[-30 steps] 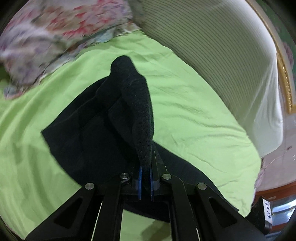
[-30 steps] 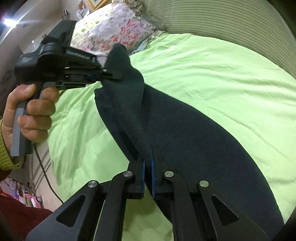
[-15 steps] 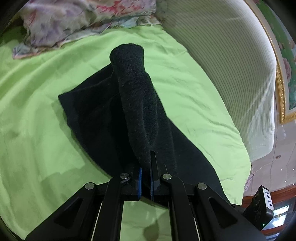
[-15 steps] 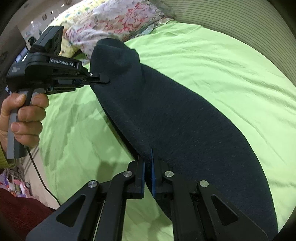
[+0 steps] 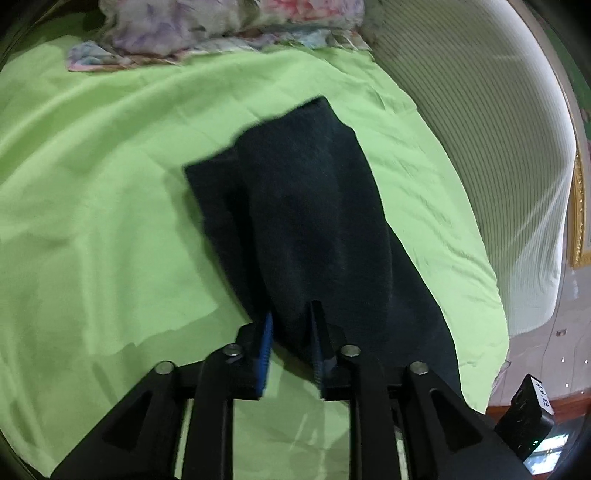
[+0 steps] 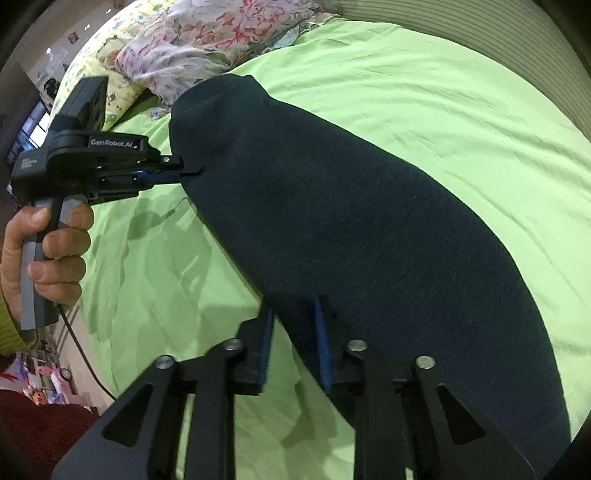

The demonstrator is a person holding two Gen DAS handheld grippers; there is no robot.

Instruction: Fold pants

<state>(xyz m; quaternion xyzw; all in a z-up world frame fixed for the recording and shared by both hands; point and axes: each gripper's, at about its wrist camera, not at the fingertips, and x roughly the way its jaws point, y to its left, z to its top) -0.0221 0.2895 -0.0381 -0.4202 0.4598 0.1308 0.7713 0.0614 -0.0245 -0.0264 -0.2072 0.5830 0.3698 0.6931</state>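
The dark navy pants (image 5: 306, 221) lie folded lengthwise on the green bed sheet (image 5: 92, 192), also seen in the right wrist view (image 6: 369, 236). My left gripper (image 5: 291, 332) is open, its jaws apart around the near edge of the cloth. It shows from the side in the right wrist view (image 6: 188, 171), at the pants' far end. My right gripper (image 6: 293, 325) is open too, with the pants' edge between its blue pads (image 6: 321, 339).
Floral pillows and bedding (image 5: 229, 26) lie at the head of the bed, also in the right wrist view (image 6: 207, 40). A striped padded headboard (image 5: 498, 147) runs along the right. The bed edge and floor lie to the left (image 6: 66, 354).
Both grippers have opened and let go of the pants. The lifted fold has dropped flat over the lower layer on the sheet.
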